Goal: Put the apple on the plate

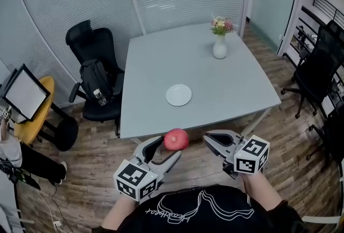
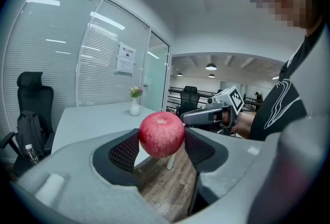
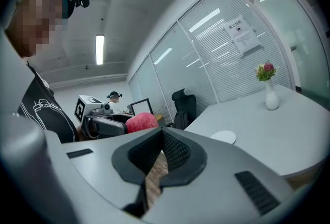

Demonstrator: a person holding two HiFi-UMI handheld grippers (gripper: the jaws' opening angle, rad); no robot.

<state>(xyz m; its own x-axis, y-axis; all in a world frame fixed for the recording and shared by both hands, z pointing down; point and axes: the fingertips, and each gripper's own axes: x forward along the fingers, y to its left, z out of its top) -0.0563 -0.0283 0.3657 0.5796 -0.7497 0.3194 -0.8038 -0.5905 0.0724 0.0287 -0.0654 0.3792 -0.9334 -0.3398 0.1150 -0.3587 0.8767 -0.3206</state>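
Note:
A red apple (image 1: 176, 139) hangs in the air in front of the near edge of the grey table (image 1: 242, 84), pinched between the jaws of my left gripper (image 1: 171, 147). In the left gripper view the apple (image 2: 162, 134) fills the gap between the black pads (image 2: 125, 149). A small white plate (image 1: 178, 94) lies bare on the table's near half, beyond the apple. My right gripper (image 1: 207, 139) hovers just right of the apple, shut with nothing in it. From the right gripper view the apple (image 3: 141, 122) shows at left and the plate (image 3: 224, 137) at right.
A white vase with flowers (image 1: 220, 46) stands at the table's far right. A black office chair with a backpack (image 1: 97, 79) sits left of the table. A yellow stool and a monitor (image 1: 26, 95) are further left, more chairs (image 1: 320, 73) at right. Wooden floor lies below the grippers.

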